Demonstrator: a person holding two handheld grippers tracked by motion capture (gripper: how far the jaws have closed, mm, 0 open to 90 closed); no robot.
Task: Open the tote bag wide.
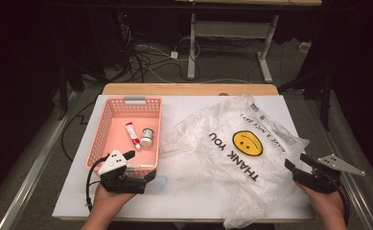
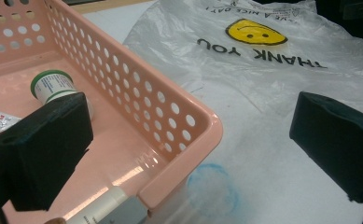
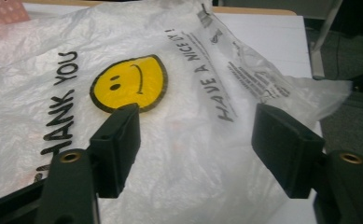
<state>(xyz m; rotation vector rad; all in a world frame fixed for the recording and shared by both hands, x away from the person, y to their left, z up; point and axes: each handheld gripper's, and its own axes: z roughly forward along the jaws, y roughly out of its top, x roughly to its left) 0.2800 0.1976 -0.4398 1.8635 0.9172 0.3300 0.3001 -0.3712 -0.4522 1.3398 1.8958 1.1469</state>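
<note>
A pink perforated basket stands on the left of the white table top. Inside it lie a red-and-white tube and a small white jar with a green rim. A clear plastic bag printed with THANK YOU and a yellow smiley lies flat to the right. My left gripper is open at the basket's near right corner. In the left gripper view one jaw is over the inside and the other outside the wall. My right gripper is open at the bag's right edge, its jaws above the plastic.
A long white object lies along the basket's near wall. A faint blue ring mark is on the table beside the basket's corner. Beyond the table's far edge are desk legs and cables on the floor.
</note>
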